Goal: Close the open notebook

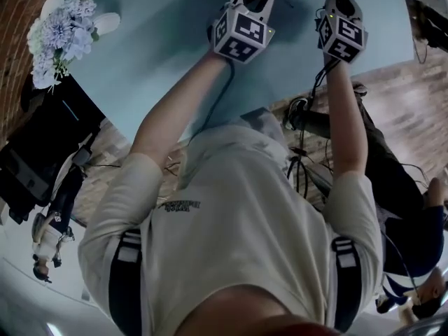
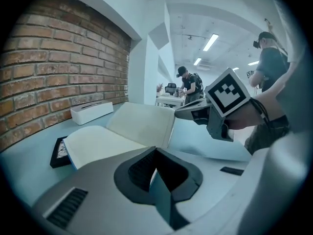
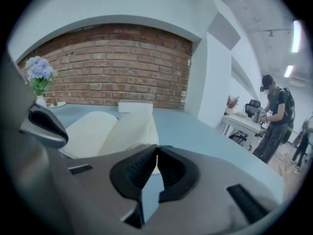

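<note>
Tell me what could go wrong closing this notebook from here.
The right half of the notebook stands part-raised with nothing gripping it. Both the right gripper and left gripper are shut and empty, so it may flop back open. Pushing it over could also slide the notebook toward the black frame beside it.

Place: open-plan office or studio workspace.
Walls: exposed brick wall [image 3: 112,67] beside a white pillar [image 3: 217,82].
Ceiling: bare, with strip lights [image 2: 210,42].
Furniture: broad pale blue table [image 1: 161,68]; white desk [image 3: 242,123] and office chair [image 3: 253,105] farther back.
Floor: wood planks [image 1: 399,103] with loose cables [image 1: 302,166].
People: a person [image 3: 273,116] standing at the far desk.
Decoration: flowers [image 1: 59,33] at the table's corner.
</note>
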Available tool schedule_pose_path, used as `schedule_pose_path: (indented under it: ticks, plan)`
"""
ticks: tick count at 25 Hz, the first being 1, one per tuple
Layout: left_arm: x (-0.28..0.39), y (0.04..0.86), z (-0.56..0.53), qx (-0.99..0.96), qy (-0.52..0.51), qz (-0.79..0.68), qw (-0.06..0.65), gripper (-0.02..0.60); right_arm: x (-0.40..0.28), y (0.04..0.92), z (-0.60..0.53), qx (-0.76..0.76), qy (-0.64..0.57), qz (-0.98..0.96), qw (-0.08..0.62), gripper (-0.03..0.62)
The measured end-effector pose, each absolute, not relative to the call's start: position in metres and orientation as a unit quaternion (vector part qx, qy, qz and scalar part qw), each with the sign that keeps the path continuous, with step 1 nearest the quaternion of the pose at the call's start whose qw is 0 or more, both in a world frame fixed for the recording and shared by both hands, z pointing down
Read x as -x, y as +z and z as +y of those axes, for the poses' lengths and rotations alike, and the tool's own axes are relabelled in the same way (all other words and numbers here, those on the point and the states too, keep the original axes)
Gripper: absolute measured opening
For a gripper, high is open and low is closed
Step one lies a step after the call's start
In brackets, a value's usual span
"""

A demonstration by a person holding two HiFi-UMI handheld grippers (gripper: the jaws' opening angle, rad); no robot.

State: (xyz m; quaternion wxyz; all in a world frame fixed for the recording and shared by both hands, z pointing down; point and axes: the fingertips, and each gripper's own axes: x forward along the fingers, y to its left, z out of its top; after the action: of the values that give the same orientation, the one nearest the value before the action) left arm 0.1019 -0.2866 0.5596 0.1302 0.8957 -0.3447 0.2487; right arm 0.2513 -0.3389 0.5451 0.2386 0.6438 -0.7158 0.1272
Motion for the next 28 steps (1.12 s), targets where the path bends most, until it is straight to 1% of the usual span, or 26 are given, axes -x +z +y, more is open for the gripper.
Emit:
schedule_pose_path:
  ticks: [3, 5, 8, 12, 13, 15, 17, 18, 20, 21, 22, 24, 26, 28]
  plan:
    - [-0.097, 0.575, -0.289, -0.886, 0.267, -0.352, 0.138, 0.012, -0.272, 0.589, -0.336, -0.644, 0.163, -0.687, 0.293, 0.005]
    - [-0.092, 0.577, -0.290, -0.885, 0.265, -0.355, 0.143, 0.012, -0.276, 0.599, -0.333, -0.646, 0.180, -0.679, 0.298, 0.008]
    - [-0.087, 0.567, -0.284, -0.891, 0.248, -0.351, 0.149, 0.012, -0.262, 0.567, -0.326, -0.648, 0.147, -0.699, 0.263, 0.008]
    - [-0.066, 0.550, -0.273, -0.890, 0.232, -0.363, 0.148, 0.012, -0.192, 0.511, -0.308, -0.570, 0.086, -0.789, 0.211, 0.008]
    - [-0.059, 0.546, -0.271, -0.889, 0.227, -0.369, 0.150, 0.012, -0.170, 0.506, -0.301, -0.537, 0.079, -0.813, 0.211, 0.019]
    - [-0.043, 0.540, -0.267, -0.883, 0.218, -0.384, 0.158, 0.012, -0.128, 0.508, -0.287, -0.466, 0.068, -0.853, 0.225, 0.111]
    - [-0.027, 0.535, -0.263, -0.877, 0.215, -0.398, 0.165, 0.012, -0.093, 0.520, -0.276, -0.406, 0.055, -0.877, 0.252, 0.176]
    - [-0.020, 0.534, -0.261, -0.873, 0.215, -0.404, 0.169, 0.012, -0.080, 0.527, -0.272, -0.384, 0.045, -0.882, 0.268, 0.201]
    - [-0.006, 0.534, -0.257, -0.865, 0.213, -0.419, 0.175, 0.012, -0.063, 0.542, -0.270, -0.364, 0.011, -0.880, 0.305, 0.229]
    - [0.000, 0.535, -0.256, -0.862, 0.212, -0.425, 0.178, 0.012, -0.060, 0.548, -0.273, -0.368, -0.013, -0.871, 0.325, 0.229]
    - [0.005, 0.537, -0.254, -0.858, 0.212, -0.431, 0.181, 0.012, -0.059, 0.552, -0.278, -0.379, -0.039, -0.858, 0.344, 0.203]
    - [0.014, 0.539, -0.253, -0.853, 0.209, -0.440, 0.186, 0.012, -0.058, 0.556, -0.284, -0.404, -0.084, -0.834, 0.367, 0.095]
    - [0.022, 0.543, -0.251, -0.849, 0.205, -0.448, 0.190, 0.012, -0.052, 0.562, -0.284, -0.414, -0.097, -0.827, 0.367, 0.045]
    - [0.029, 0.546, -0.251, -0.847, 0.202, -0.454, 0.191, 0.012, -0.045, 0.564, -0.283, -0.416, -0.089, -0.834, 0.352, 0.026]
